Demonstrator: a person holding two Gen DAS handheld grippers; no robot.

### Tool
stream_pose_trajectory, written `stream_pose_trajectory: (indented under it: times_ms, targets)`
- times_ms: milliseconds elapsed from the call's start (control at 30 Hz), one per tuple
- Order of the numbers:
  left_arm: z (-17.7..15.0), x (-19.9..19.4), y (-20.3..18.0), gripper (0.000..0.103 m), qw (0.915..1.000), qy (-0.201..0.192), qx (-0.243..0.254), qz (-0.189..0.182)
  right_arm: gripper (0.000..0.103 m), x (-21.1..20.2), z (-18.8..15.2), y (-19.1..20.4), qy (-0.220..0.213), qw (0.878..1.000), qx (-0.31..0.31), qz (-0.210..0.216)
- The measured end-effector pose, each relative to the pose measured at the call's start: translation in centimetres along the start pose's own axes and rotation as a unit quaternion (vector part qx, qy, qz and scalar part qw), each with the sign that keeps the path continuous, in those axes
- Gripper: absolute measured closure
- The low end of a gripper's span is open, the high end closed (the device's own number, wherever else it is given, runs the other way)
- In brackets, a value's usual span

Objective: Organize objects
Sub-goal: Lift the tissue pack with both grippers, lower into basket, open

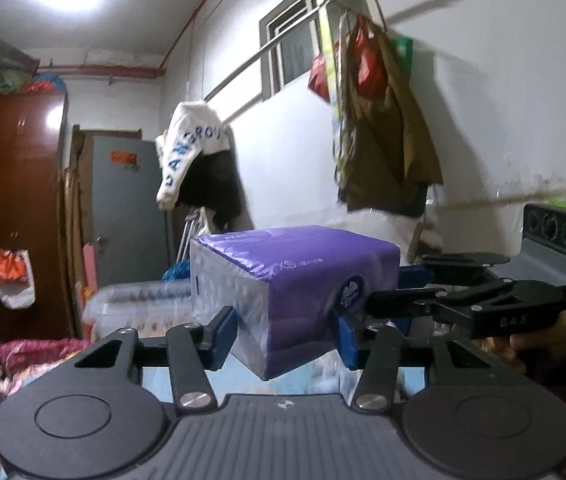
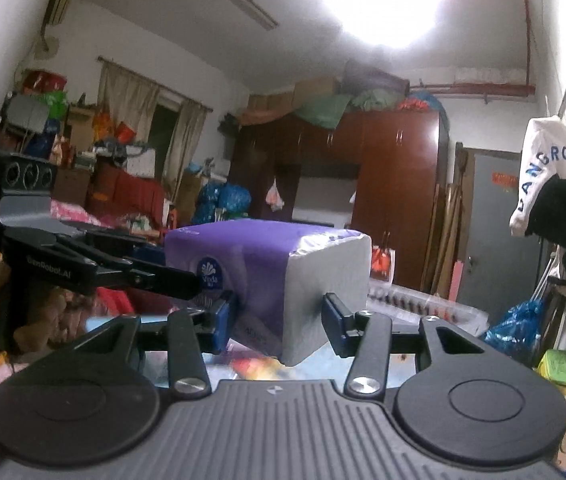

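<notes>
A purple and white pack of tissues is held up in the air between both grippers. My left gripper is shut on its near lower corner, blue pads pressed on both sides. My right gripper is shut on the same pack from the other side. In the left wrist view the right gripper comes in from the right and touches the pack's purple end. In the right wrist view the left gripper comes in from the left at the logo end.
A dark red wardrobe and a grey door stand behind. A white and black garment and bags hang on the wall rail. Clear plastic-wrapped packs and pink bedding lie below.
</notes>
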State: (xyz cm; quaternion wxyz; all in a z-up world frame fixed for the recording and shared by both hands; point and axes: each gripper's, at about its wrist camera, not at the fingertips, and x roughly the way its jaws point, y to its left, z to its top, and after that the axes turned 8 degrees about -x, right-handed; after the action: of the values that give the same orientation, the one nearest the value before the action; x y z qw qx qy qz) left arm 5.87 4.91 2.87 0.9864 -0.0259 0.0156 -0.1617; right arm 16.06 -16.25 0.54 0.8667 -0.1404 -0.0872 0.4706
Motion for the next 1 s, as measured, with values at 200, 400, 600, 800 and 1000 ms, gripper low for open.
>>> stream_pose_trajectory:
  times_ms: [200,400,600,800,1000]
  targets:
    - [4.1,2.9,0.2,0.050,0.9999,-0.004,0.009,-0.011,0.054,0.8,2.5,-2.5,-0.008,1.000,-0.012,-0.016]
    - [6.5,6.7,1.6,0.050,0.9997,0.023,-0.001,-0.006,0.054,2.9,3.4,-4.3,0.012,0.999,-0.014,-0.030]
    - [7.6,12.0,4.9,0.050,0.9966,0.073,-0.032,0.018,0.055,6.9,1.8,-7.3,0.061,0.997,0.034,-0.017]
    - [6.7,17.2,9.1,0.050,0.9878,0.127,-0.088,0.024,0.055,11.2,0.3,-8.7,0.123,0.991,0.057,-0.021]
    - [5.4,21.0,11.9,0.050,0.9741,0.187,-0.118,0.047,0.055,13.9,-1.8,-10.4,0.191,0.978,0.086,-0.009]
